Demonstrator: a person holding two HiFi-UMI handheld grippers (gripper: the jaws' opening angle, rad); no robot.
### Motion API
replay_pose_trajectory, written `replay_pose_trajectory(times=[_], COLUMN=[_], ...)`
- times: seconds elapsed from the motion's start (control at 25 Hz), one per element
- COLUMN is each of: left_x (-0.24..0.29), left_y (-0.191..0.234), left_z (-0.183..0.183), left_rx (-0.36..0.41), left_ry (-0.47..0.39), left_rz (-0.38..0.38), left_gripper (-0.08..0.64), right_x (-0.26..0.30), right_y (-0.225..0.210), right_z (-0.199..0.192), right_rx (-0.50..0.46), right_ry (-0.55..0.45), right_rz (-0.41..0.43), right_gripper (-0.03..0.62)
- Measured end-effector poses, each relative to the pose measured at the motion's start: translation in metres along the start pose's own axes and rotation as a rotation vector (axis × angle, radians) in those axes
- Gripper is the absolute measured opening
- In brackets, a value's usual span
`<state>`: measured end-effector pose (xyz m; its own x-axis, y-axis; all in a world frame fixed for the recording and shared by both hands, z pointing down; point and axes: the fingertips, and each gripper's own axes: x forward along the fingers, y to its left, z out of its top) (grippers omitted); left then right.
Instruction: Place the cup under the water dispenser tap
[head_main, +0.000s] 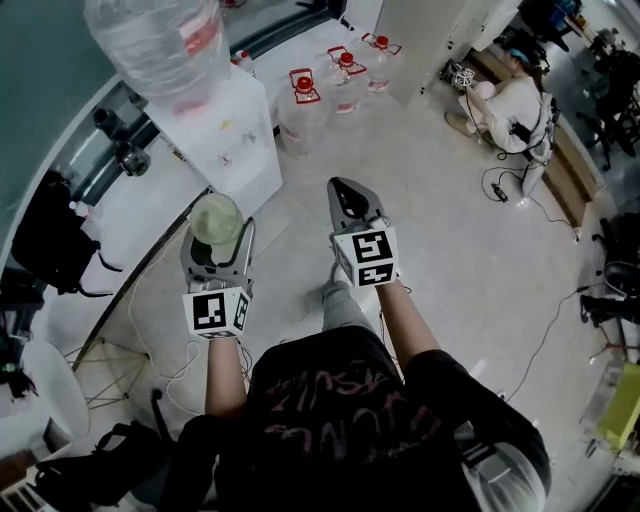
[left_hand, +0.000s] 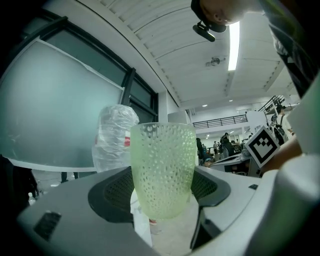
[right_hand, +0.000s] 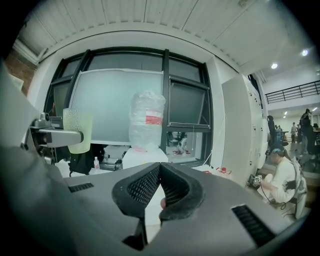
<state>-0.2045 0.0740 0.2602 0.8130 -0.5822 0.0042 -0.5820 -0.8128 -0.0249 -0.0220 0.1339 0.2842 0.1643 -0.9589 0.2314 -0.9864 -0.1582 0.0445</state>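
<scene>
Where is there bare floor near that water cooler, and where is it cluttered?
Bare floor stretches from the front of the water dispenser across to the seated person. It is crowded where the water jugs stand right beside the dispenser, and around the black bag on its left.

Red-capped bottles (head_main: 345, 78), seated person (head_main: 512, 105)

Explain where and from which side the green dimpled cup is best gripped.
Grip the cup on its lower wall from the side, jaws level on opposite faces, as the left gripper does here. It stands upright and narrows downward, the dimples probably aid grip, and the open mouth stays free.
</scene>
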Motion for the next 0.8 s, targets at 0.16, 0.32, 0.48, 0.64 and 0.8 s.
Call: replay_pose_trajectory(times=[0.16, 0.32, 0.48, 0.64, 0.8], left_x=[0.054, 0.098, 0.132, 0.156, 0.178], left_y=[-0.005, -0.008, -0.008, -0.011, -0.011], left_z=[0.002, 0.0, -0.003, -0.013, -0.018], left_rx=[0.002, -0.001, -0.006, -0.012, -0.019], left_ry=[0.008, 0.028, 0.037, 0.066, 0.077], left_rz=[0.054, 0.128, 0.192, 0.217, 0.226], left_gripper=[0.353, 0.353, 0.353, 0.353, 0.353], right_x=[0.039, 0.076, 0.113, 0.139, 0.159], right_y=[-0.049, -0.089, -0.114, -0.124, -0.129], right_z=[0.002, 0.003, 0.007, 0.003, 0.001], right_rx=[0.003, 0.004, 0.0, -0.008, -0.013], right_ry=[0.008, 0.025, 0.023, 0.04, 0.06], right_rz=[0.041, 0.102, 0.168, 0.218, 0.251], right_gripper=[0.014, 0.014, 0.014, 0.015, 0.015])
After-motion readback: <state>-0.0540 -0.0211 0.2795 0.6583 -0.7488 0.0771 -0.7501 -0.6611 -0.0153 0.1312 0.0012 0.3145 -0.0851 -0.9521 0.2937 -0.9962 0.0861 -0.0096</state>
